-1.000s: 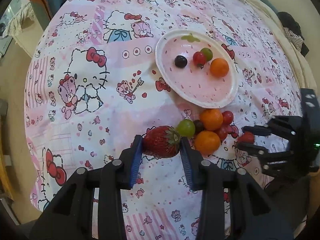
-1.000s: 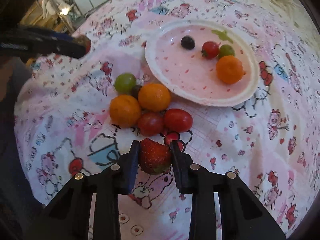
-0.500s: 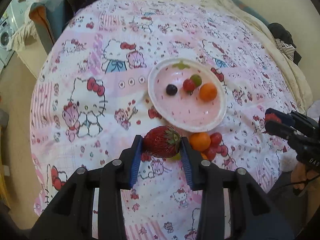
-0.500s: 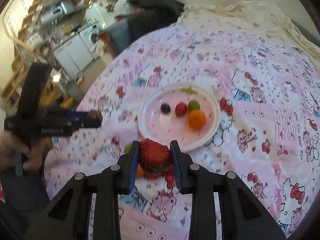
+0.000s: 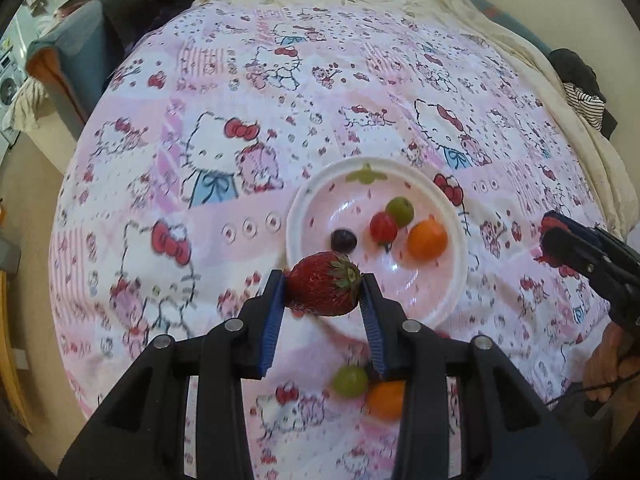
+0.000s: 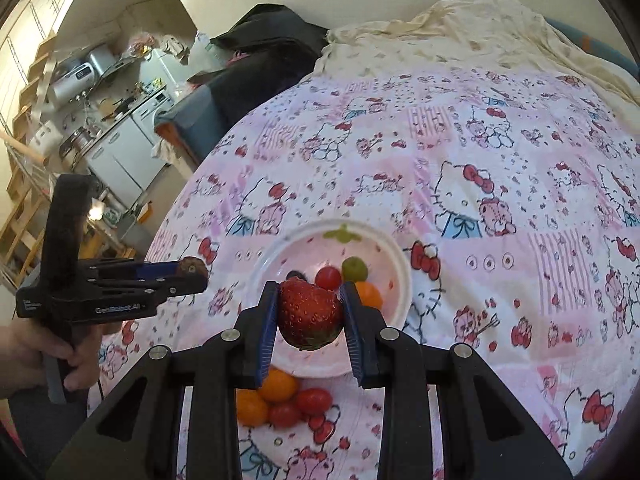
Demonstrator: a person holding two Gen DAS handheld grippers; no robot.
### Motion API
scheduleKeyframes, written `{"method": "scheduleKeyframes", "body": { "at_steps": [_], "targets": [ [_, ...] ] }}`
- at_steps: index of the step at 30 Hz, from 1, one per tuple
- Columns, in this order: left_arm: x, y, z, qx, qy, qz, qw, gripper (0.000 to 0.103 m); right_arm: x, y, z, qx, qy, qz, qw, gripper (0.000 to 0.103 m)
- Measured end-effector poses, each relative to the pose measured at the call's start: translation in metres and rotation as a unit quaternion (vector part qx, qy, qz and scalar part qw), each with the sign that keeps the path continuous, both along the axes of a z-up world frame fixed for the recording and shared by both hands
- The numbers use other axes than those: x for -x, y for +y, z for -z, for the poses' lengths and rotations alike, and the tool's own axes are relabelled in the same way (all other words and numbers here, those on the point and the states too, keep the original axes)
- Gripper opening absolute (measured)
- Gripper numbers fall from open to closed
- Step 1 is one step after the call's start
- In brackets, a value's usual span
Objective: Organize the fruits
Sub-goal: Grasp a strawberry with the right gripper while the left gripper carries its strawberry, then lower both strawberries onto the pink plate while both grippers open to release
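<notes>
My left gripper point(image 5: 323, 294) is shut on a red strawberry point(image 5: 323, 289), held in the air over the near left rim of the pink plate point(image 5: 448, 200). The plate holds a dark grape point(image 5: 343, 239), a cherry tomato point(image 5: 383, 227), a green grape point(image 5: 399, 209) and an orange point(image 5: 426, 240). My right gripper point(image 6: 309, 314) is shut on another strawberry point(image 6: 309, 312), held above the plate's near side point(image 6: 402, 280). The right gripper also shows at the right edge of the left wrist view point(image 5: 550, 238).
A green grape point(image 5: 350, 380) and an orange point(image 5: 385, 400) lie on the Hello Kitty cloth point(image 5: 200, 200) near the plate. Oranges point(image 6: 276, 386) and cherry tomatoes point(image 6: 314, 400) lie by the plate's near rim. A cream blanket point(image 6: 460, 28) lies beyond.
Both grippers have risen from the cloth with their strawberries and moved toward the plate. The loose fruit pile now lies below and behind the fingers.
</notes>
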State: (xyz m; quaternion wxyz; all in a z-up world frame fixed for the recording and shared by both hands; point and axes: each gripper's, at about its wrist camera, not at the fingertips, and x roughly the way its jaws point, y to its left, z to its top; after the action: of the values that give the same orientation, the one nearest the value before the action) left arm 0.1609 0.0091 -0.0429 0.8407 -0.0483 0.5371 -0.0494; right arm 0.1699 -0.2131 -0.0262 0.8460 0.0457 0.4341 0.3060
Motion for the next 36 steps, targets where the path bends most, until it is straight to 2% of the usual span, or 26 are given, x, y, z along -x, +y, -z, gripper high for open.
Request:
{"method": "scheduleKeyframes", "body": {
  "at_steps": [12, 18, 26, 36],
  "targets": [
    [-0.044, -0.028, 0.025, -0.022, 0.019, 0.024, 0.9993, 0.033, -0.042, 0.001, 0.02, 0.022, 0.01, 0.011, 1.0, 0.032],
    [-0.051, -0.043, 0.05, -0.033, 0.053, 0.057, 0.9964, 0.033, -0.068, -0.003, 0.045, 0.026, 0.042, 0.029, 0.998, 0.032],
    [-0.053, -0.047, 0.078, -0.03, 0.087, 0.056, 0.9942, 0.033, -0.089, 0.0, 0.082, 0.057, 0.078, 0.038, 0.995, 0.032],
    [-0.052, -0.048, 0.085, -0.024, 0.102, 0.057, 0.9928, 0.034, -0.102, 0.005, 0.104, 0.029, 0.118, 0.029, 0.992, 0.032]
  ]
}}
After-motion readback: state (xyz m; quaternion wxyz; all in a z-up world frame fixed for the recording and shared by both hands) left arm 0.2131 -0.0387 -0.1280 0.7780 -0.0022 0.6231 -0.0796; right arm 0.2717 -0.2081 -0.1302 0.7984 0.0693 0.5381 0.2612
